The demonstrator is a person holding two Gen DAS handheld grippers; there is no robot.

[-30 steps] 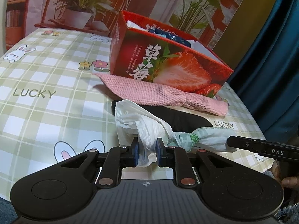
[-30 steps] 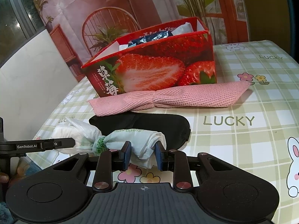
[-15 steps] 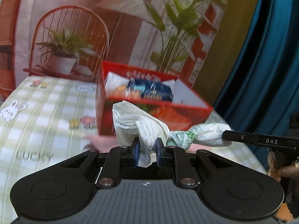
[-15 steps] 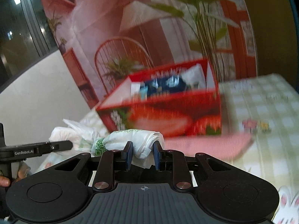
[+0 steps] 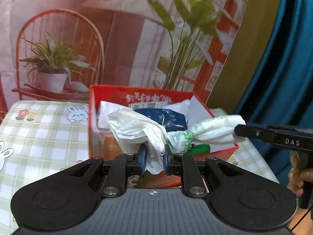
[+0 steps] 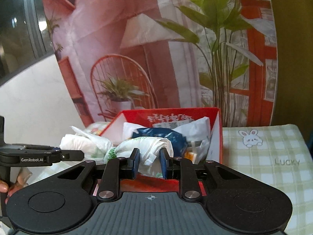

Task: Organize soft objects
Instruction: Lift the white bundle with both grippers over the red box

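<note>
Left tongs: our left gripper (image 5: 153, 161) pinches the plain white end of the knotted plastic bag bundle (image 5: 140, 129), the film bunched tight between the blue pads.
Right tongs: our right gripper (image 6: 149, 163) is clamped on the green-printed end of the same bundle; its jaws have just been closing a little more on the film.
Why two grips: we judge that holding both ends keeps the limp bundle stretched between the tongs, so it carries as one piece instead of sagging.
Just ahead of the tongs: the bundle hangs in the air above the near edge of the red strawberry box (image 5: 93, 117), not touching it as far as we can tell.
Inside the box: a dark blue packet (image 5: 164, 117) and white wrappers already lie there, so we read this as the drop-off spot.
Beyond and beside: checked tablecloth (image 6: 273, 156) with rabbits, then a printed backdrop (image 5: 117, 29).
</note>
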